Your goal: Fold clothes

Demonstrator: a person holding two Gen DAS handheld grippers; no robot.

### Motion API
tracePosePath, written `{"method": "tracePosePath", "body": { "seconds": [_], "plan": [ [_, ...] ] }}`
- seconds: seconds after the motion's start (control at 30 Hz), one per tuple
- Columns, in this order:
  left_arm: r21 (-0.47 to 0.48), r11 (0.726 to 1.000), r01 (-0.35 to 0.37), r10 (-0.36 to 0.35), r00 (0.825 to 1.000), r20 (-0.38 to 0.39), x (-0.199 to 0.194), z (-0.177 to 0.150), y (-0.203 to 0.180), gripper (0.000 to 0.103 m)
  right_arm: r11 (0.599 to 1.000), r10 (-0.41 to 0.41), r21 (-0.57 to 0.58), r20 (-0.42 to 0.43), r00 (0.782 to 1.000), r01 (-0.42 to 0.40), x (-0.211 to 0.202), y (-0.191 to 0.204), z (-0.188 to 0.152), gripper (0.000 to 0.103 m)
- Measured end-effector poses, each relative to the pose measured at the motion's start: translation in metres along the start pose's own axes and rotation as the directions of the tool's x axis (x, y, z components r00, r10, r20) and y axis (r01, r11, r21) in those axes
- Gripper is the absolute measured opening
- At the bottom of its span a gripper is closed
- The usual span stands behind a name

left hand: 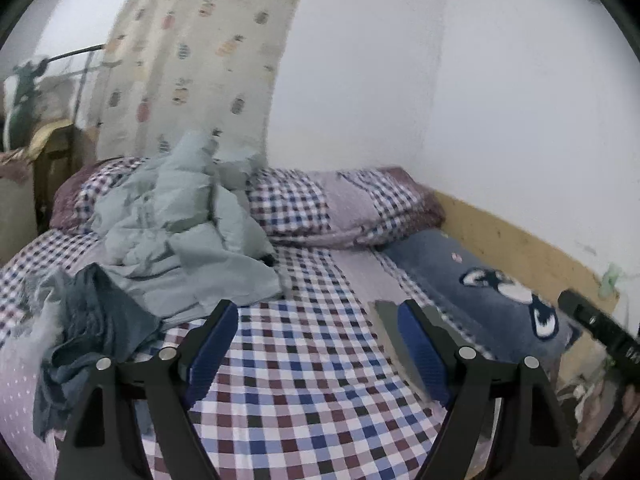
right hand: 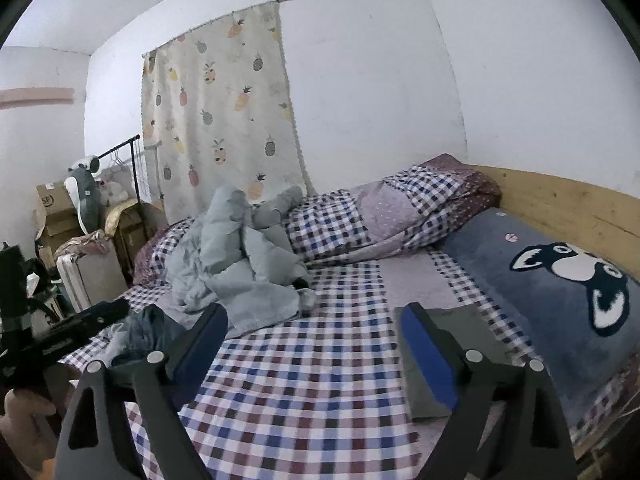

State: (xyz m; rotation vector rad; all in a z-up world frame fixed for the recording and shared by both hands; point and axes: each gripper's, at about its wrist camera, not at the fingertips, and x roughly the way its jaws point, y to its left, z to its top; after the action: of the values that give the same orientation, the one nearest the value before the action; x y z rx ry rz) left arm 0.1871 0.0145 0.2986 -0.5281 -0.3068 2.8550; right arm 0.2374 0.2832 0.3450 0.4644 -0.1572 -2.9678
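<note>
Between garments: left gripper (left hand: 316, 344) and right gripper (right hand: 312, 344) hover over the bed (left hand: 304, 380), jaws wide, empty. Folded olive garment (right hand: 448, 360) at 3 o'clock; next, crumpled grey-blue clothes (left hand: 180, 240) at 10 o'clock.

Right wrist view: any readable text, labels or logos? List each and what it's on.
"SF": printed on the cardboard box stacked at the left, beside the grey plush toy.
Nothing else reads. The dark blue blanket carries only a cartoon dog face, and the curtain only pineapple prints, no lettering.
The left wrist view is motion-blurred and no text can be made out there.
</note>
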Motion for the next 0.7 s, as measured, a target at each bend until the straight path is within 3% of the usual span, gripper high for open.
{"method": "tracePosePath", "body": {
  "seconds": [0.23,0.4,0.7],
  "plan": [
    [0.017,0.996,-0.085,0.085,0.996,-0.013,-0.007,-0.017,0.037,0.085,0.998,-0.004,0.065,-0.040,0.999,0.006,0.046,0.016,-0.026,0.093],
    [0.073,0.985,-0.157,0.159,0.987,-0.013,0.013,-0.037,0.049,0.085,0.999,-0.033,0.011,-0.087,0.996,0.034,0.089,0.035,-0.052,0.093],
    [0.104,0.974,-0.200,0.212,0.970,-0.120,0.100,-0.081,0.074,0.085,0.997,-0.069,0.011,-0.210,0.975,0.072,0.197,0.038,-0.107,0.093]
  ]
}}
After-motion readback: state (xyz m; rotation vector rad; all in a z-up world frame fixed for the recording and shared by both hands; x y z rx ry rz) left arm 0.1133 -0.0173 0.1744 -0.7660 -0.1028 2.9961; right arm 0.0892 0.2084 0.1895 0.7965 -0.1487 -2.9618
